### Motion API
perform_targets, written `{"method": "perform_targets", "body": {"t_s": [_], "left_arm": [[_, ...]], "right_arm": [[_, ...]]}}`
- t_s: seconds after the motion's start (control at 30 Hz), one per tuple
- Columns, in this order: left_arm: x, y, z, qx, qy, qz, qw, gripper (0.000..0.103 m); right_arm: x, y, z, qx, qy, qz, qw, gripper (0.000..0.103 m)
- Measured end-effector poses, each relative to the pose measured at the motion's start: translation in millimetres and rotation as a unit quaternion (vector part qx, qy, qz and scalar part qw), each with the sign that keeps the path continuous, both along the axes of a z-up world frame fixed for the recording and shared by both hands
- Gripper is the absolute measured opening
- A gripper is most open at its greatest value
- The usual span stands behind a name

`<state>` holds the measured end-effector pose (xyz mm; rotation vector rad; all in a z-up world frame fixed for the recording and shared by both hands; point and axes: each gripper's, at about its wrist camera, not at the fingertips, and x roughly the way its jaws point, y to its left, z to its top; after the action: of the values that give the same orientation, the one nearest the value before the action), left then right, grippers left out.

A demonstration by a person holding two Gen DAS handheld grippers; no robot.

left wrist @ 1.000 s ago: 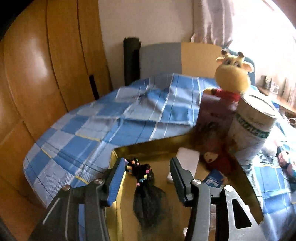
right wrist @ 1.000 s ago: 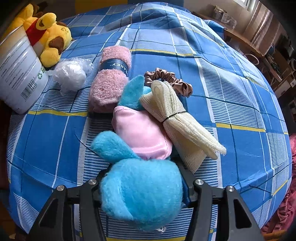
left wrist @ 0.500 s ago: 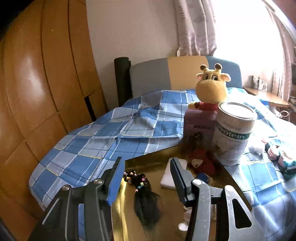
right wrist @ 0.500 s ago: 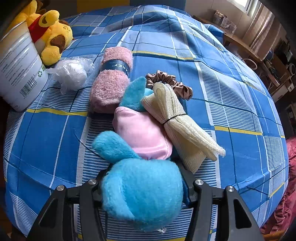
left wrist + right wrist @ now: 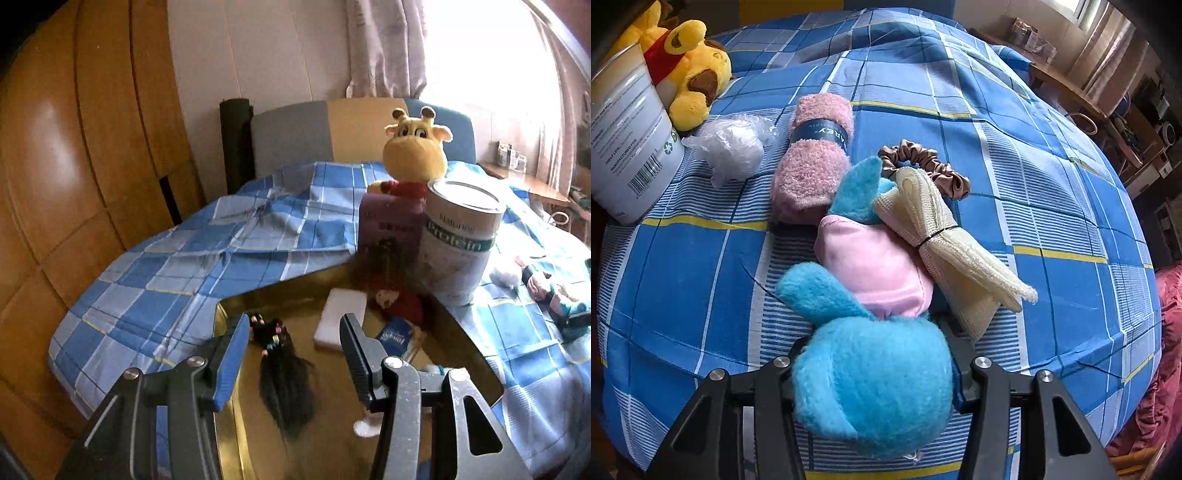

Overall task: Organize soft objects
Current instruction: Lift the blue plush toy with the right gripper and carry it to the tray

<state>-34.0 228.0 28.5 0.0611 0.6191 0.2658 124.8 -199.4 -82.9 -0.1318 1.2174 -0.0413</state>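
Showing only in the right wrist view, the right gripper (image 5: 877,373) has just been closing and now clamps the blue plush toy (image 5: 871,380) on the bed (image 5: 1034,184), beside a pink towel roll (image 5: 816,155), cream cloth (image 5: 945,240) and scrunchie (image 5: 923,162). The left gripper (image 5: 291,347) hangs open and empty over a gold tray (image 5: 461,332) holding a black hairpiece (image 5: 284,380); a tin (image 5: 461,240) stands behind.

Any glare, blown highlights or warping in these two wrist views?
Left wrist: window is blown out white, wardrobe door carries a soft glare patch, straight edges bow. Right wrist: even daylight, no clipping; the bedspread bulges like a dome, and the blue plush toy fills the foreground.
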Motion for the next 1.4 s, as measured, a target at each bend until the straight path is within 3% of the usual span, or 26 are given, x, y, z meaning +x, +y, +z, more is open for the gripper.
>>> {"method": "perform_targets", "body": {"t_s": [0.27, 0.43, 0.57, 0.77, 1.13, 1.4], "left_arm": [[-3, 8, -25, -0.032, 0.026, -0.002, 0.9991, 0.052], [-3, 15, -34, -0.047, 0.034, 0.002, 0.9983, 0.052], [-4, 18, -37, -0.054, 0.037, 0.005, 0.9979, 0.052], [-5, 20, -37, -0.058, 0.036, 0.004, 0.9976, 0.052], [-6, 25, -40, -0.063, 0.044, 0.007, 0.9970, 0.052], [-1, 29, -43, -0.061, 0.051, 0.014, 0.9967, 0.052]], "right_arm": [[-13, 5, 29, 0.056, 0.001, 0.028, 0.998, 0.050], [-13, -15, 68, 0.096, -0.026, 0.001, 0.995, 0.050], [1, -26, 104, 0.126, -0.063, -0.024, 0.990, 0.050], [56, -12, 138, 0.105, -0.093, -0.030, 0.990, 0.050], [167, 71, 209, 0.062, -0.145, -0.019, 0.987, 0.050], [208, 178, 279, 0.061, -0.220, 0.054, 0.972, 0.050]]}}
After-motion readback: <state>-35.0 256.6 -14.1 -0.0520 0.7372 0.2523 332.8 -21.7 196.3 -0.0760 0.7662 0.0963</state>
